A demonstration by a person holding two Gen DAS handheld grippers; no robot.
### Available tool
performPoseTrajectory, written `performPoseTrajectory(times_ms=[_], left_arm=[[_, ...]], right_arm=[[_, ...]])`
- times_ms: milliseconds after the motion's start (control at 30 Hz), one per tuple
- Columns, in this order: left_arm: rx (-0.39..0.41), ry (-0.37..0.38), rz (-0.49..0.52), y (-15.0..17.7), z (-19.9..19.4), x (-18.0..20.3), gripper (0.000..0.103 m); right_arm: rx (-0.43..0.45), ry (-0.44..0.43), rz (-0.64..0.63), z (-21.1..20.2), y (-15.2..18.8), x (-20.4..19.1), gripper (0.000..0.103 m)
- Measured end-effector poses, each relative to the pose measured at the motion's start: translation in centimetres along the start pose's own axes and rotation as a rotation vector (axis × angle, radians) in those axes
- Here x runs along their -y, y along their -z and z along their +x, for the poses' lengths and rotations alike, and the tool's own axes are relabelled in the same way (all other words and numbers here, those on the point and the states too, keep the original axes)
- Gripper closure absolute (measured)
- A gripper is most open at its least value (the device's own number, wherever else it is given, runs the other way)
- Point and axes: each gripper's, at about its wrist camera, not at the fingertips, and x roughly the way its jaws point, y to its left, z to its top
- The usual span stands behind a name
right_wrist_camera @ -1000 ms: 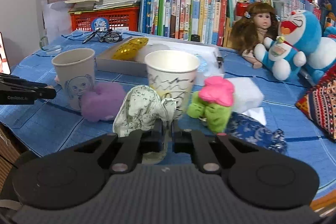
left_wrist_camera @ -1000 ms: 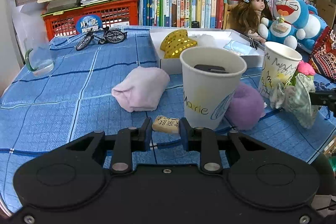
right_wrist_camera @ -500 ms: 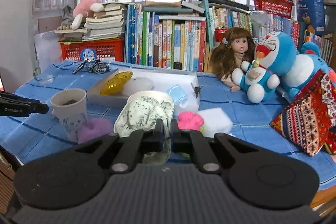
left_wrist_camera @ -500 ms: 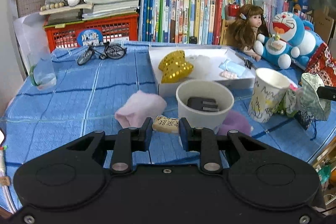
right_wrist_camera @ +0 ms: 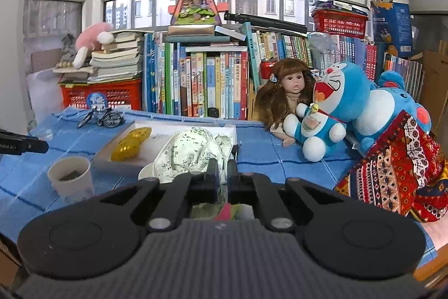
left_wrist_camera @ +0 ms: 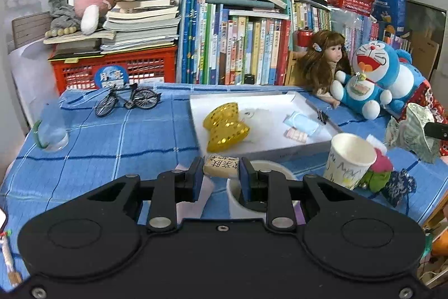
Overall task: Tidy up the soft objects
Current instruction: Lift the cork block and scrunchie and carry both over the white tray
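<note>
In the left wrist view, we see the left tool [left_wrist_camera: 221, 173] and its housing cover most of the paper cup [left_wrist_camera: 263, 167] beneath it and all but slivers of a pale cloth [left_wrist_camera: 205, 187] and a purple object [left_wrist_camera: 299, 213]; the characters on the small tan block [left_wrist_camera: 221, 165] are too small for us to read. In the right wrist view, the floral cloth [right_wrist_camera: 193, 152] hides the middle of the white tray [right_wrist_camera: 179, 128], and we glimpse only pink and green scraps [right_wrist_camera: 227, 212] through the gap in the right tool [right_wrist_camera: 223, 173]. The patterned fabric [right_wrist_camera: 392, 173] covers the lower blue plush [right_wrist_camera: 392, 108], and the surface [right_wrist_camera: 266, 156] is cut off by the housing below.
</note>
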Motion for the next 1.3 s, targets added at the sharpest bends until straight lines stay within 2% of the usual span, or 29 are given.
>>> performPoseTrajectory(times_ms=[200,400,800,1000,1300], left_arm=[[0.006,0.03,0.022,-2.6,1.4,0.7,0.077],[-0.003,0.059,-0.001,-5.5,3.6,1.0,0.077],[-0.039,0.046,-0.013,-9.5,9.0,2.2,0.077],[-0.09,0.047,-0.058,-11.4,12.6,1.4,0.077],[-0.236,0.062,-0.149,-12.7,19.8,-0.6,0.077]], right_arm=[[0.025,0.0,0.011,1.5,-1.7,0.7,0.095],[0.018,-0.022,0.052,3.7,-3.4,1.5,0.095],[-0.025,-0.068,0.067,8.7,-6.0,1.4,0.095],[-0.079,-0.111,0.071,12.4,-7.7,1.0,0.094],[-0.187,-0.138,0.047,18.9,-9.0,-0.8,0.094]])
